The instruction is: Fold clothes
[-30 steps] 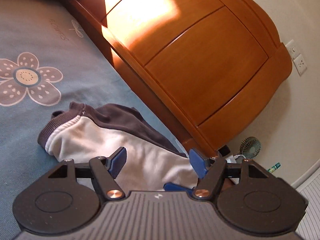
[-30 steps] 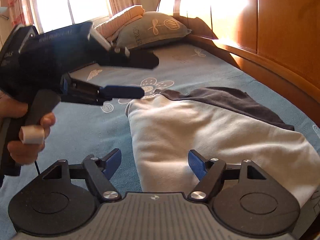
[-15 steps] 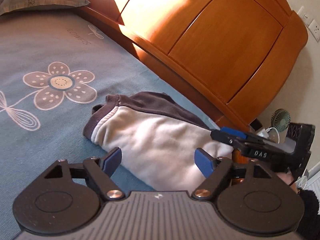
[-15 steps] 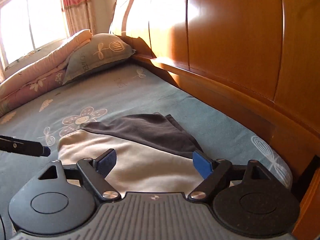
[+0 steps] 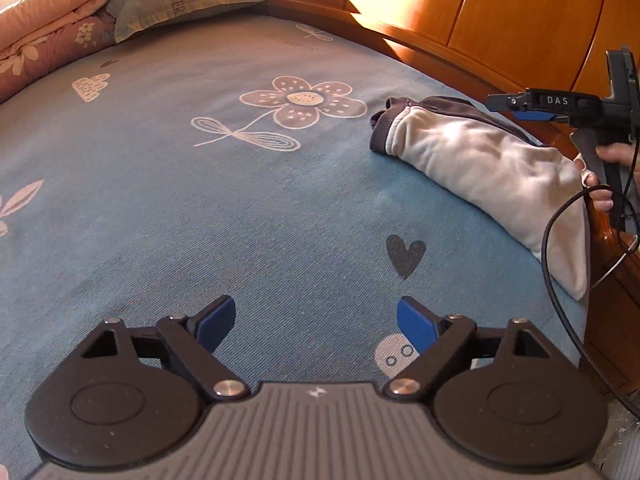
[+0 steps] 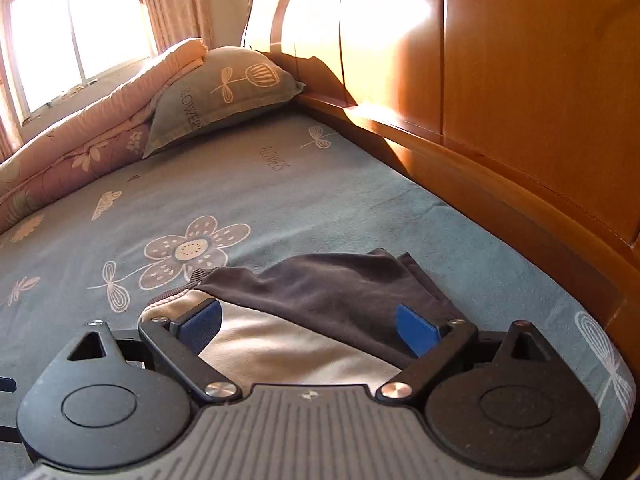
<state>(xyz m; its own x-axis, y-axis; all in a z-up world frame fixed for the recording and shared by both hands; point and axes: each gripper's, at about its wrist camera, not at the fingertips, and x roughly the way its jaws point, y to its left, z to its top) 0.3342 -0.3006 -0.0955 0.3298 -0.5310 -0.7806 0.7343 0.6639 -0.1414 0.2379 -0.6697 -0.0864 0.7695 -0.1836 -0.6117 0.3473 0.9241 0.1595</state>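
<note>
My left gripper hangs over bare blue bedsheet, its jaws wide apart and just now opening further, with nothing between the blue pads but printed fabric. From this camera the folded sweatshirt lies at about two o'clock, well apart from my left fingertips, near the bed's edge beside the wooden headboard. It is cream on top with a dark grey layer and ribbed cuff at its far end. The sheet's big flower print sits at twelve o'clock, just beside that cuff.

My right gripper shows in the left camera at three o'clock, held in a hand over the sweatshirt's near end (a black cable loops down from it). In its own view its jaws are also spread wide and have just been opening; the sweatshirt lies below and between the pads, cream part nearest, grey part toward one o'clock. I cannot tell whether the pads touch the cloth, but they are not pinching it.

A green-grey pillow and a rolled pink quilt lie at eleven o'clock, at the far end of the bed under the window.
</note>
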